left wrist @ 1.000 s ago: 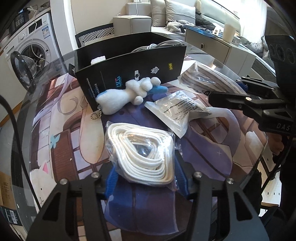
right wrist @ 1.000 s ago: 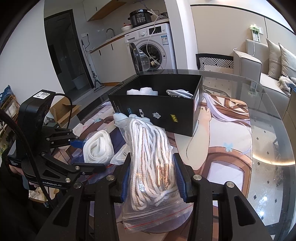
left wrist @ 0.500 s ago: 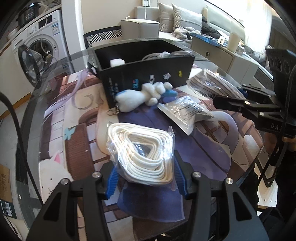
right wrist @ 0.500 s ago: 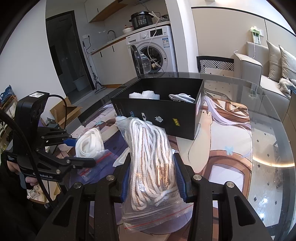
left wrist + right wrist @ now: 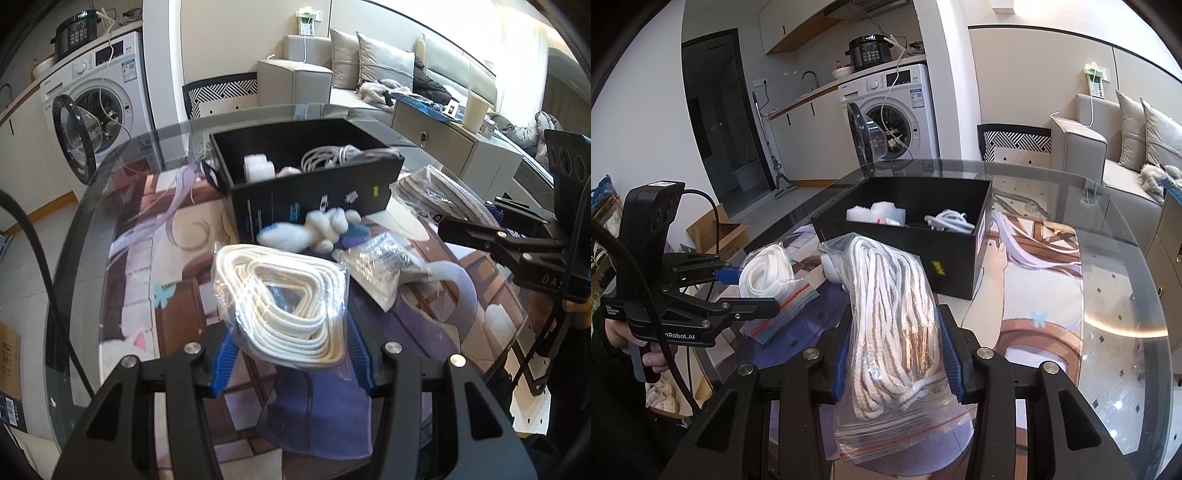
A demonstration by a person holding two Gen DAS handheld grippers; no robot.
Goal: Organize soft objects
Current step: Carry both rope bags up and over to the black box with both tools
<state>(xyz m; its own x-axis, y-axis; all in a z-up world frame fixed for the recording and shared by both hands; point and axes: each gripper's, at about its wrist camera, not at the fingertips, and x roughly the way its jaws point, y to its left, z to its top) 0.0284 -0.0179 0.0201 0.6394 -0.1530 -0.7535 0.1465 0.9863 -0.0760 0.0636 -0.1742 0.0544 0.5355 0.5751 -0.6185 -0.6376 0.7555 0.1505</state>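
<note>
My left gripper (image 5: pixel 291 354) is shut on a clear bag of white flat cord (image 5: pixel 284 295) and holds it above the printed mat; the bag also shows in the right wrist view (image 5: pixel 768 273). My right gripper (image 5: pixel 894 358) is shut on a clear bag of brown-and-white rope (image 5: pixel 894 321), also visible in the left wrist view (image 5: pixel 436 195). An open black box (image 5: pixel 314 195) stands ahead of both, holding white foam (image 5: pixel 875 216) and a white cable (image 5: pixel 949 221). A white and blue plush toy (image 5: pixel 314 230) and a flat packet (image 5: pixel 380 262) lie in front of the box.
The round glass table (image 5: pixel 1126 295) carries a printed mat (image 5: pixel 1034 295). A washing machine (image 5: pixel 897 114) with its door open stands beyond the table, a sofa (image 5: pixel 1126 155) at the right. A cardboard box (image 5: pixel 716 229) sits on the floor at the left.
Both grippers have risen with their bags and now look down into the black box. The left bag has lifted clear of the mat. The grips are unchanged.
</note>
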